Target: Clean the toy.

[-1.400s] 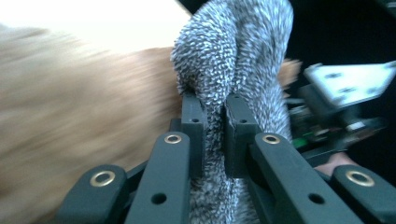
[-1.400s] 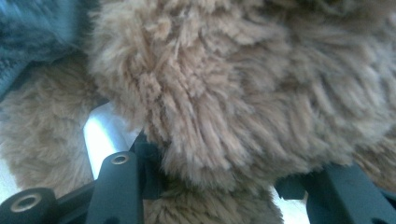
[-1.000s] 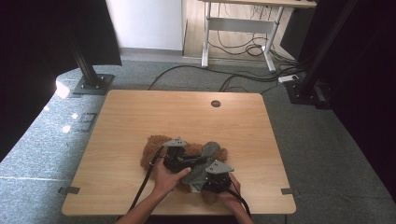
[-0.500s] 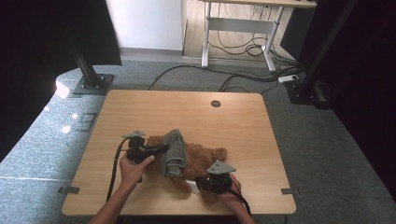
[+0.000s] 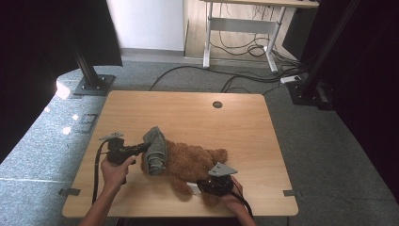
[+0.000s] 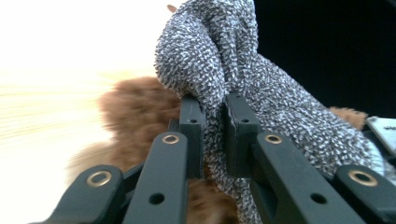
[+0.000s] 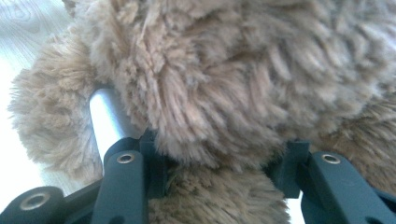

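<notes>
Two grippers worked a brown bear [image 5: 190,162] lying near the table's [image 5: 188,113] front edge. Left gripper [image 5: 141,149] pinched a grey knit garment [image 5: 155,150] bunched over the bear's left end, its jaws nearly together on the cloth. Right gripper [image 5: 200,187], jaws just closing, straddled a furry limb. Its own view revealed a white tag [image 7: 107,116] beside the fur; the left gripper view showed the knit [image 6: 219,70] hiding most of the bear.

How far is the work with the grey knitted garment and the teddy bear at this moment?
Done: the grey knitted garment is bunched at one end of the teddy bear, most of its fur bare. In hand: the left hand-held gripper pinches the knit; the right hand-held gripper grips the bear. Left: the garment remains draped over that end.
</notes>
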Motion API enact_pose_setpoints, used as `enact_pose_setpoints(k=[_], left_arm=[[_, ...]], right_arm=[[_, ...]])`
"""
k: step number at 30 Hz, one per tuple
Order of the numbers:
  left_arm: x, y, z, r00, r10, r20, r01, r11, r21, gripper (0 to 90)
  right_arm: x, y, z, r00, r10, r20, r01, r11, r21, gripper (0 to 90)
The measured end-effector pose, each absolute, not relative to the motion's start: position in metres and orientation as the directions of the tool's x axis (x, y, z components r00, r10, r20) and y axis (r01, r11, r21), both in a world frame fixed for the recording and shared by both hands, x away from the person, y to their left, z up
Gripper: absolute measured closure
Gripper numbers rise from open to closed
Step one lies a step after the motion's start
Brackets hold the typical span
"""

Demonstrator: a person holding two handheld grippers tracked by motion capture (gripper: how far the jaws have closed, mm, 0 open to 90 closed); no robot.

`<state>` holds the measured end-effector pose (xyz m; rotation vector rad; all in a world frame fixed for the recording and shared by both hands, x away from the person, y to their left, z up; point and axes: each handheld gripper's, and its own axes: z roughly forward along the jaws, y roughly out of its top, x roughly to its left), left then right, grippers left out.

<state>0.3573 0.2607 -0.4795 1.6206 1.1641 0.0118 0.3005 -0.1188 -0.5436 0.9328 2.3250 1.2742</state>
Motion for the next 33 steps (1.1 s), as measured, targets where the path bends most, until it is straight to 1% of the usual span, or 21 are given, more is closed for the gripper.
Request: enact_pose_setpoints(k=[12, 14, 19, 22, 25, 28, 29, 31, 33], left_arm=[[0.35, 0.28, -0.507, 0.465, 0.713, -0.525, 0.71, 0.055, 0.702, 79.1], [0.349, 0.282, -0.51, 0.459, 0.704, -0.542, 0.713, 0.072, 0.697, 79.1], [0.35, 0.277, -0.512, 0.47, 0.696, -0.543, 0.715, 0.061, 0.697, 79.2], [0.349, 0.275, -0.512, 0.474, 0.696, -0.539, 0.713, 0.056, 0.699, 79.2], [0.347, 0.273, -0.514, 0.48, 0.691, -0.54, 0.714, 0.05, 0.698, 79.2], [0.346, 0.27, -0.517, 0.483, 0.686, -0.544, 0.718, 0.045, 0.695, 79.4], [0.345, 0.269, -0.517, 0.481, 0.687, -0.544, 0.719, 0.046, 0.693, 79.4], [0.345, 0.27, -0.518, 0.477, 0.691, -0.542, 0.721, 0.045, 0.692, 79.5], [0.345, 0.272, -0.518, 0.472, 0.689, -0.55, 0.727, 0.048, 0.685, 79.4]], right_arm=[[0.298, -0.12, -0.546, -0.737, 0.674, 0.048, 0.405, 0.384, 0.829, 50.2], [0.297, -0.121, -0.545, -0.743, 0.667, 0.058, 0.407, 0.381, 0.831, 45.3], [0.294, -0.137, -0.537, -0.76, 0.638, 0.123, 0.418, 0.337, 0.844, 28.7], [0.292, -0.15, -0.529, -0.767, 0.616, 0.182, 0.424, 0.273, 0.864, 24.3], [0.294, -0.158, -0.521, -0.748, 0.609, 0.265, 0.46, 0.186, 0.868, 20.6], [0.303, -0.15, -0.521, -0.725, 0.6, 0.338, 0.509, 0.136, 0.85, 16.9], [0.307, -0.145, -0.522, -0.722, 0.6, 0.345, 0.518, 0.138, 0.844, 13.7], [0.312, -0.133, -0.523, -0.714, 0.621, 0.322, 0.519, 0.161, 0.84, 14.1], [0.315, -0.126, -0.523, -0.694, 0.66, 0.287, 0.515, 0.177, 0.839, 23.0]])
